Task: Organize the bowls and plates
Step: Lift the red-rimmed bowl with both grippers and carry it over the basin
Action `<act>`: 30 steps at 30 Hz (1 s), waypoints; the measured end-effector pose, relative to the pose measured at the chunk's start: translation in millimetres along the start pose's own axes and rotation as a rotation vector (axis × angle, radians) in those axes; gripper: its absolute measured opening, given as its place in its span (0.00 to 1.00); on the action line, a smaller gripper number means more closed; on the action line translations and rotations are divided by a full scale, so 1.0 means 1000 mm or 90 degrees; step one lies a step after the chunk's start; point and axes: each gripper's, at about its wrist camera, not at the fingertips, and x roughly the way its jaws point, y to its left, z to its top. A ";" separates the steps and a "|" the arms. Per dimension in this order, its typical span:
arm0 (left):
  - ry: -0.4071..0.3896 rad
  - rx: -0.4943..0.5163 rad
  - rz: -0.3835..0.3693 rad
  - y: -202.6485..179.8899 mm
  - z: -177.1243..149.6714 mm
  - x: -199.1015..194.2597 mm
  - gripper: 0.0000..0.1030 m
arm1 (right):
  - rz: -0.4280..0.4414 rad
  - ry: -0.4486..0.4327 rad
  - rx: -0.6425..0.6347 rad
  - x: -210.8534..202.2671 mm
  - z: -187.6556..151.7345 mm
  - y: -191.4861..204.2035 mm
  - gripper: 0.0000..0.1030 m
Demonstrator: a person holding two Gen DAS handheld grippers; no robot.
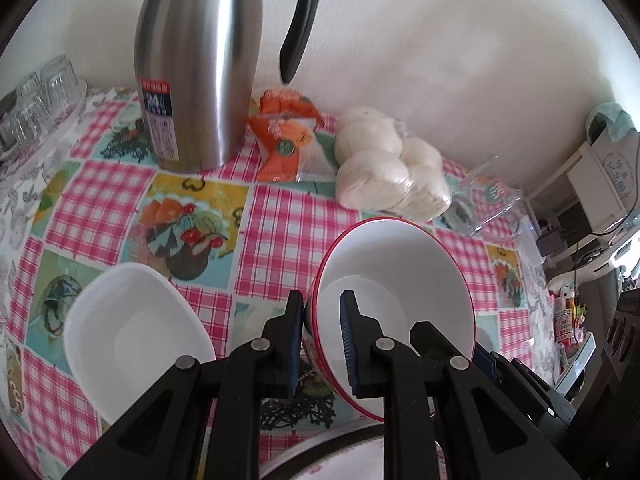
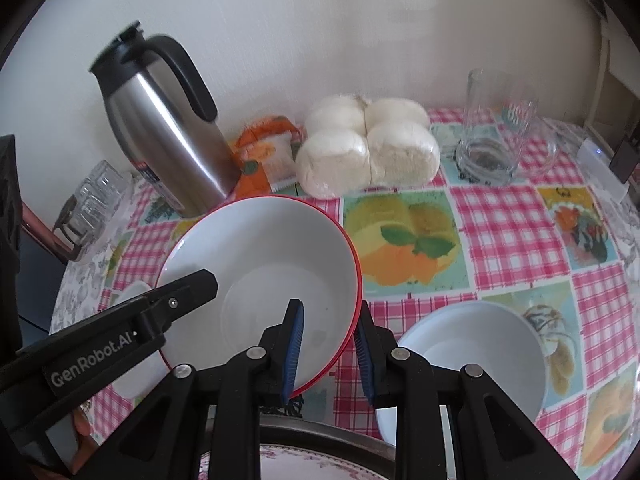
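Note:
A white bowl with a red rim [image 1: 396,280] [image 2: 264,256] is held tilted above the checked tablecloth by both grippers. My left gripper [image 1: 320,344] is shut on its left rim, one pad inside and one outside. My right gripper [image 2: 330,354] is shut on its right rim the same way. The left gripper also shows in the right wrist view [image 2: 160,312] at the bowl's far side. A plain white bowl [image 1: 132,336] sits on the table left of it. Another white bowl [image 2: 472,364] sits to the right. A patterned plate [image 2: 320,460] [image 1: 340,460] lies under the grippers.
A steel thermos jug [image 1: 196,68] [image 2: 168,132] stands at the back. Beside it lie an orange packet [image 1: 288,136] [image 2: 264,156] and bagged white buns [image 1: 384,160] [image 2: 368,144]. A clear glass mug [image 2: 492,124] [image 1: 484,200] stands right. Upturned glasses [image 1: 36,96] [image 2: 96,196] sit far left.

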 end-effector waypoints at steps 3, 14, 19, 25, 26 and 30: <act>-0.017 0.006 -0.005 -0.007 0.003 -0.018 0.18 | 0.002 -0.022 -0.002 -0.016 0.003 0.001 0.26; -0.081 0.035 -0.009 -0.030 -0.001 -0.076 0.18 | 0.018 -0.082 -0.016 -0.074 0.000 0.014 0.26; -0.082 0.030 -0.026 -0.030 -0.009 -0.086 0.18 | 0.030 -0.088 -0.008 -0.091 -0.009 0.016 0.26; -0.081 0.031 -0.032 -0.032 -0.028 -0.099 0.18 | 0.026 -0.086 -0.008 -0.105 -0.029 0.016 0.26; -0.080 0.031 -0.033 -0.031 -0.032 -0.100 0.18 | 0.027 -0.084 -0.007 -0.106 -0.033 0.016 0.26; -0.070 0.035 -0.029 -0.029 -0.045 -0.102 0.18 | 0.033 -0.077 -0.006 -0.111 -0.045 0.015 0.26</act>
